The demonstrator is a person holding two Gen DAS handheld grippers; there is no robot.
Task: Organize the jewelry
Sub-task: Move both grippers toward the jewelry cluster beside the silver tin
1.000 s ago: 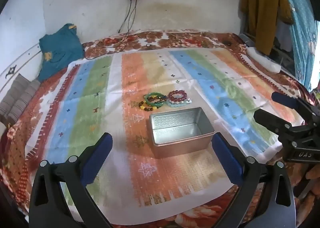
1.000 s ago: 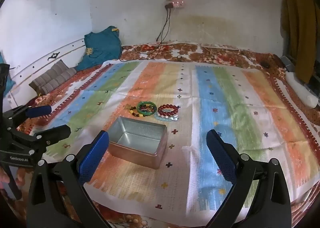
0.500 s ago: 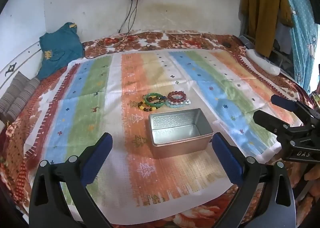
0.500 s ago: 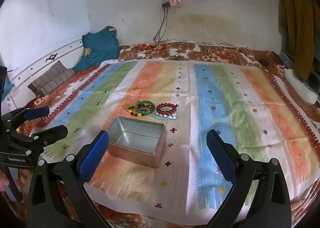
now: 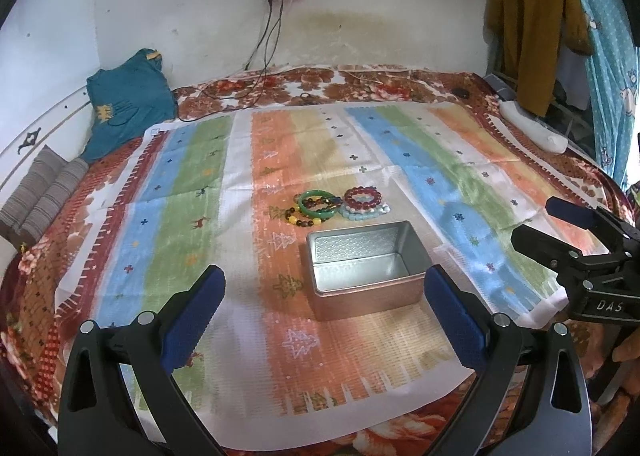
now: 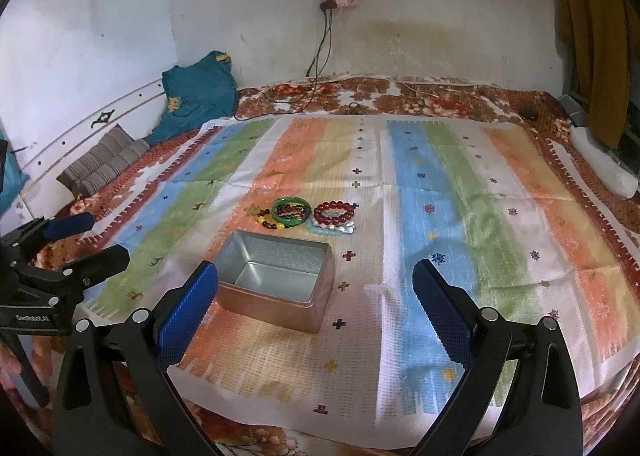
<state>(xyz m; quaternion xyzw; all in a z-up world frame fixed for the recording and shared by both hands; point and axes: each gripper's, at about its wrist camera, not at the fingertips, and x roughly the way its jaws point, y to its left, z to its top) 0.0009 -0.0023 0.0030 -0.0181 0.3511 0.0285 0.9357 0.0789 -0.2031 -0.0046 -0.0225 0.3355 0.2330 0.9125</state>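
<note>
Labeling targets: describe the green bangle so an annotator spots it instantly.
Find the open metal tin on the striped cloth; a cluster of bracelets lies just behind it. The green bangle is its one smooth solid ring, left of the red bead bracelet; the others are beaded.

Open mat [image 5: 360, 340] fronts the tin [image 5: 364, 272]; bracelets [image 5: 340, 205] lie just behind it.

The left gripper [image 5: 324, 304] is hovering wide open over the striped cloth [image 5: 200, 215] on the bed, its blue fingers [image 5: 192, 312] framing the metal tin [image 5: 366, 268]. Just beyond the tin, the bracelets [image 5: 340, 205] are lying clustered. The right gripper [image 5: 556, 228] is waiting at the right edge, parted.
</note>
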